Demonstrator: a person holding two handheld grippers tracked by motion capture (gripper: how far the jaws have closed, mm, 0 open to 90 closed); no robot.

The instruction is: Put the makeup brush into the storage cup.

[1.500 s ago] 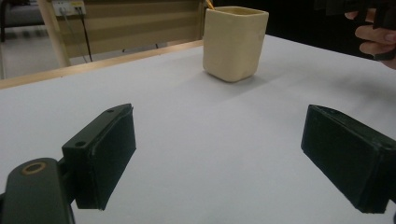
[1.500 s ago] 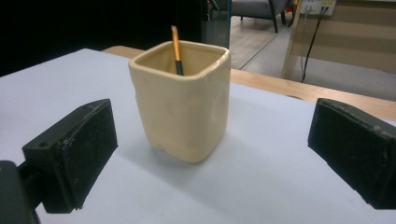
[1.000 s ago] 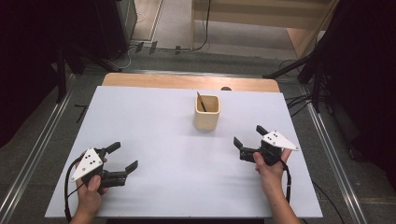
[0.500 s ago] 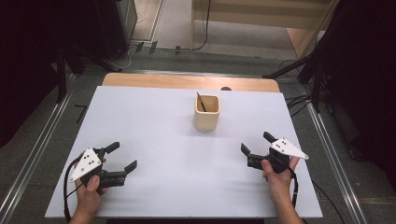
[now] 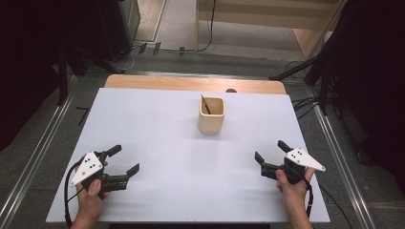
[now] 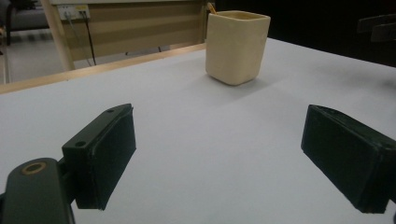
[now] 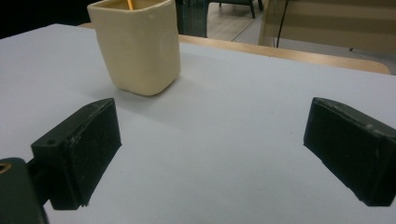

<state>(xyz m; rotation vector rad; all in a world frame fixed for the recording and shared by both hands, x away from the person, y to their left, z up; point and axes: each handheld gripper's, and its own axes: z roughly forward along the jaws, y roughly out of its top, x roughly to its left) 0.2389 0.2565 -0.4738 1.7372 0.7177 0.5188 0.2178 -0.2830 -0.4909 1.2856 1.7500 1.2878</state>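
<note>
Both grippers idle, jaws apart, empty: left gripper (image 5: 125, 161) near-left, right gripper (image 5: 270, 156) near-right | cup (image 5: 211, 114) far-centre on table (image 5: 157, 124), holding probably a pencil (image 5: 205, 104) | step: pre-reach | next: advance to cup
</note>
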